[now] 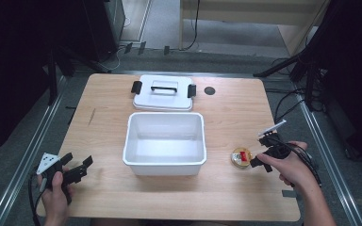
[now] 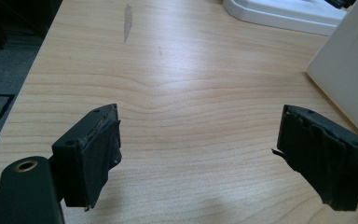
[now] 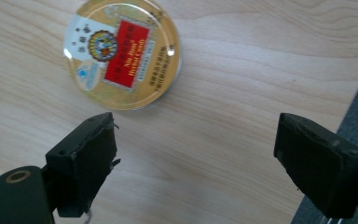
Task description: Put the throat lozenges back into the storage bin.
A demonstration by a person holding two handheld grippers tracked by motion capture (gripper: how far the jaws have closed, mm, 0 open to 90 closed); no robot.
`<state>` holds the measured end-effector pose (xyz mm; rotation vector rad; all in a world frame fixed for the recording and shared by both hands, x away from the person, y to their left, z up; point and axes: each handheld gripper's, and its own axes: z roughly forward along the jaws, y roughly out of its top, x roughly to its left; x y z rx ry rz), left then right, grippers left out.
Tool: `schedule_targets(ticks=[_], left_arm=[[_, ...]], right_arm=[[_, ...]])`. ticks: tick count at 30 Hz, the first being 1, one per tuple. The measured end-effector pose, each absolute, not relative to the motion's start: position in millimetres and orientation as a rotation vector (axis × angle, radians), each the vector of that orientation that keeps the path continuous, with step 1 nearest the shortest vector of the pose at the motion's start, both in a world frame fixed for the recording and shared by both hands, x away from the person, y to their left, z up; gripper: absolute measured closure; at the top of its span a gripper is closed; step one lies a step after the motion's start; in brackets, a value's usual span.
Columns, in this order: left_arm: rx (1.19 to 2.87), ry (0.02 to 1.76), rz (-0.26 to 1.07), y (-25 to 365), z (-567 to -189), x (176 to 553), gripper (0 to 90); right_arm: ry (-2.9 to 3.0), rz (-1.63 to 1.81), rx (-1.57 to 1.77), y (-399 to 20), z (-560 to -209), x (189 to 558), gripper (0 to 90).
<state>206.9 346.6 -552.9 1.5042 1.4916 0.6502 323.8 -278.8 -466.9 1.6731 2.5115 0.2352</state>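
Both claws are spread wide: right claw (image 3: 193, 158) hovers just short of the tin (image 3: 121, 53), left claw (image 2: 198, 158) idles over bare surface (image 2: 191, 84). Tin sits off-center toward one jaw, so closing now could just shove it away.

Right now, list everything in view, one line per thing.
table: 1, light wood, centre of the high view
bin: 1, white, open and empty, mid-table
lid: 1, white with black handle and clips, flat behind the bin
tin: 1, gold with a red label, right of the bin, near the right gripper
hole: 1, dark, round, in the table right of the lid
left gripper: 1, black, open, front left over bare table
right gripper: 1, black, open, beside the tin
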Motion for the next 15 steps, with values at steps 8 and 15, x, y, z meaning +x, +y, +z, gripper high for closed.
schedule_targets(ticks=[8,15], left_arm=[[1.504,1.490,0.646,346.8,-552.9,206.9,14.0],[1.502,1.491,0.646,346.8,-553.0,207.2,14.0]], right_arm=[[2.547,0.173,1.730,-260.2,-467.0,339.9,7.7],[2.558,0.148,1.737,-242.7,-473.4,348.4,7.0]])
